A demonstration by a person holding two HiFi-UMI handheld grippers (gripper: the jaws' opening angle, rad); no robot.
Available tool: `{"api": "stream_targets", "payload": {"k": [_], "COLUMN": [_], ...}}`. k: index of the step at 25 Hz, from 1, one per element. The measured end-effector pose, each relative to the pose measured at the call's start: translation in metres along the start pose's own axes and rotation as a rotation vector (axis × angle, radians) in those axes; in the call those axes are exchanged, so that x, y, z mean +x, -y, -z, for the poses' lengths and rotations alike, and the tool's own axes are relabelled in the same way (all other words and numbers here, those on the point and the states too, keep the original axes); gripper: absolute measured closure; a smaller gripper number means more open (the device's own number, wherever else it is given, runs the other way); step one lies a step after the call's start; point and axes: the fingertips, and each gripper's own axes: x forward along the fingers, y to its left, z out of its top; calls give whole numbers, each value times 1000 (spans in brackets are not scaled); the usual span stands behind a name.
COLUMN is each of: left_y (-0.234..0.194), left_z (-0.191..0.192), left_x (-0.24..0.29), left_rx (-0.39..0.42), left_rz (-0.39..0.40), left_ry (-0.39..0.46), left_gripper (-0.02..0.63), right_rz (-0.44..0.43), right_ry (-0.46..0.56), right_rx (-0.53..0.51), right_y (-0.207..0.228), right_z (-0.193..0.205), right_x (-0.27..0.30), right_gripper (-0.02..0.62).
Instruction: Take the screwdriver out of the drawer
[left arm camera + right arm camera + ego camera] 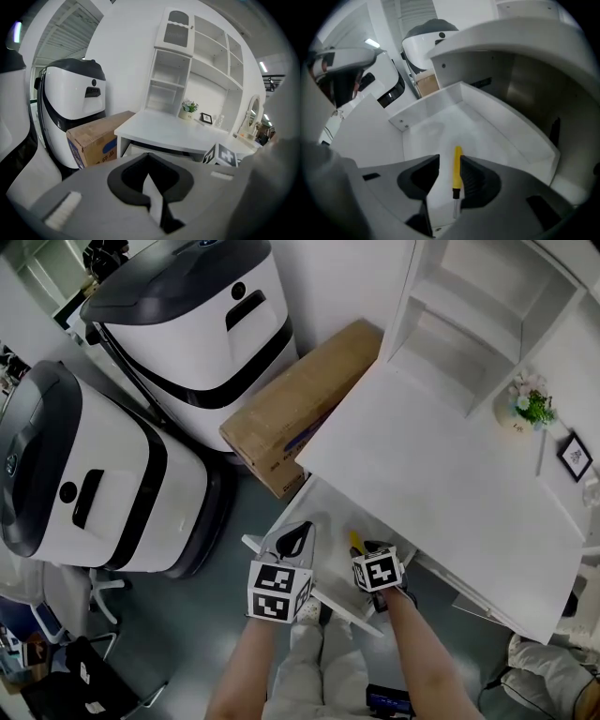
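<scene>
The right gripper (450, 171), jaws open astride the yellow screwdriver (457, 168) lying in the drawer (436, 129), should centre on the handle, sink lower, then close squarely.

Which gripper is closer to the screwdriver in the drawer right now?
Right. The right gripper is over the open drawer, its open fingers straddling the yellow-handled screwdriver. The left gripper, fingers shut, sits off to the screwdriver's left near the drawer's edge.
</scene>
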Motion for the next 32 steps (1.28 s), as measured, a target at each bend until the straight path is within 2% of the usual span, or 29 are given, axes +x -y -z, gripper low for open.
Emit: {"api": "stream_targets", "payload": {"k": [6, 15, 18, 20, 24, 32], "left_y": [-1, 1, 1, 2, 5, 14], "left_z": [0, 0, -1, 0, -2, -12], "left_x": [5, 8, 7, 6, 4, -10], "left_rx": [20, 16, 8, 4, 3, 5], "left_rz": [15, 23, 18, 17, 16, 13], "left_ry": [-10, -7, -3, -3, 1, 21], "left_gripper": [600, 600, 600, 600, 600, 600], "right_rz": [39, 100, 116, 129, 132, 108], "right_ry": [-85, -171, -178, -183, -191, -133], "right_rx": [9, -68, -72, -86, -115, -142], "right_y": [12, 22, 24, 25, 25, 8], "right_z": [12, 27, 26, 27, 26, 13], "right_x": [29, 53, 54, 53, 52, 24], "right_gripper": [468, 468, 469, 515, 517, 518]}}
